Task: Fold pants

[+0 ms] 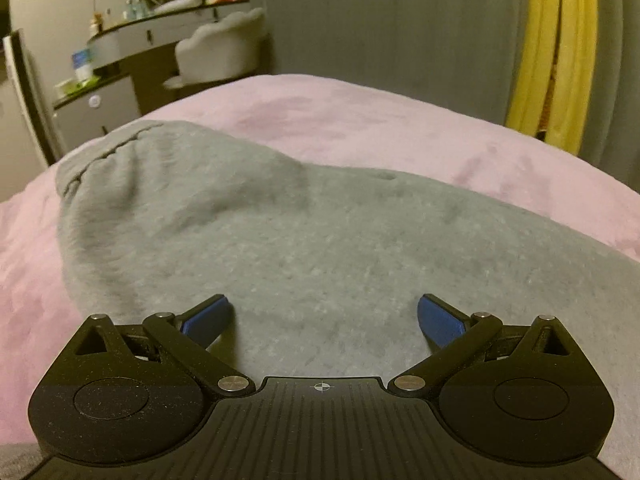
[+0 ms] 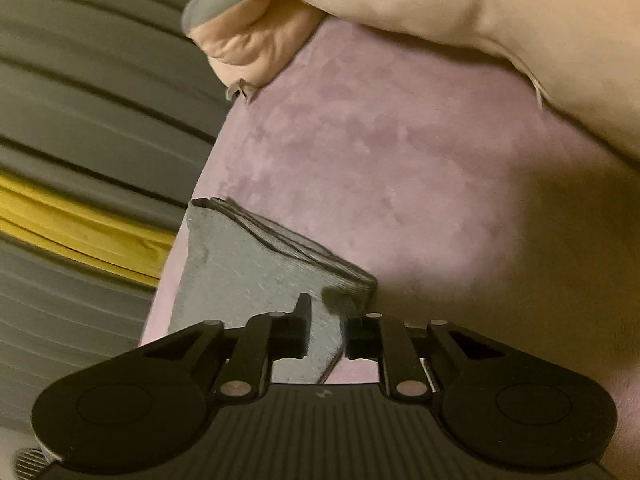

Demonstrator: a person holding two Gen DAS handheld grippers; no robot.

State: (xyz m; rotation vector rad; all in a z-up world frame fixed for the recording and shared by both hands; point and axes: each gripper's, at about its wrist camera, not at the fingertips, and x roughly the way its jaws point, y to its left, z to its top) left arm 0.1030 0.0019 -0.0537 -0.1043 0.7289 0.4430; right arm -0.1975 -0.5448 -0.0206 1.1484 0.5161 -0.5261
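**Right claw's got the pants, left one's just hovering**

Your right claw (image 2: 325, 320) is pinched narrow on the gray pants (image 2: 240, 276), clamping a layered fabric edge between its fingers, right by the edge of the bed (image 2: 400, 152) with its pink cover. Your left claw (image 1: 325, 320) sits spread wide above the pants (image 1: 280, 240), gripping nothing. The pants lie flat across the bed, waistband end toward the far left.

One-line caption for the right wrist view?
Right gripper with jaws closed on the cuffed end of grey pants lying on a pink blanket.
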